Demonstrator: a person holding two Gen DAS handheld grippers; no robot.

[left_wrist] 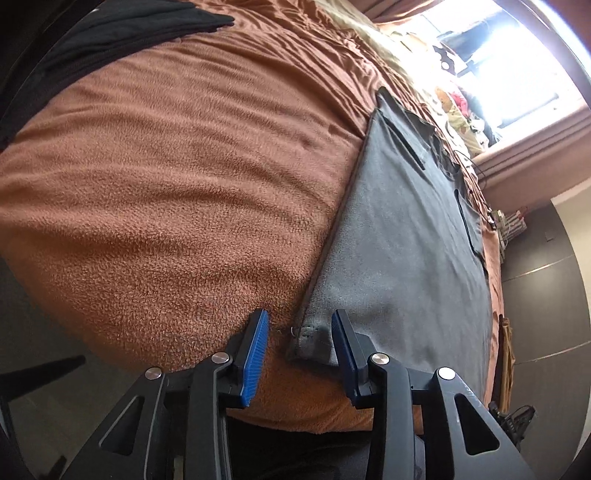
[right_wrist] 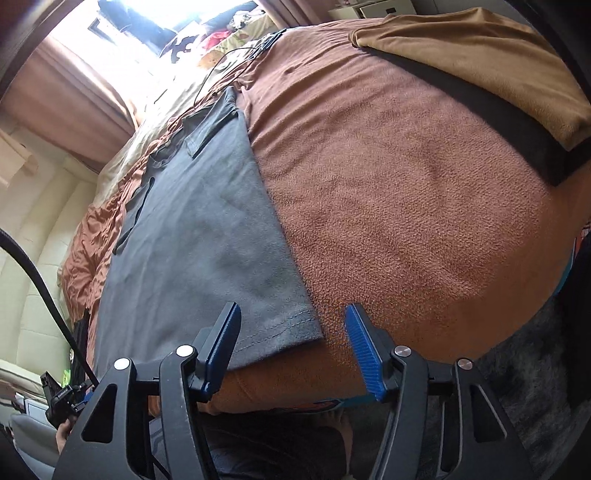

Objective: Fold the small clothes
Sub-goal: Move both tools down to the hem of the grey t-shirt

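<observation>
A grey T-shirt (left_wrist: 406, 240) lies flat on a brown fleece blanket (left_wrist: 166, 184) that covers a bed. Its hem runs along the near edge of the bed and its sleeves point toward the window. My left gripper (left_wrist: 301, 321) is open and straddles the shirt's near left hem corner; the blue pads (left_wrist: 255, 354) stand apart from the cloth. In the right wrist view the same T-shirt (right_wrist: 192, 240) rests on the blanket (right_wrist: 406, 203). My right gripper (right_wrist: 293, 314) is open over the near right hem corner, one finger above the shirt and one above the blanket.
A folded black garment (left_wrist: 110, 33) lies at the far left of the bed. A tan cloth (right_wrist: 480, 62) on a dark one sits at the far right. Pillows and a black cable (right_wrist: 221, 70) lie near the bright window. The bed's front edge is just below both grippers.
</observation>
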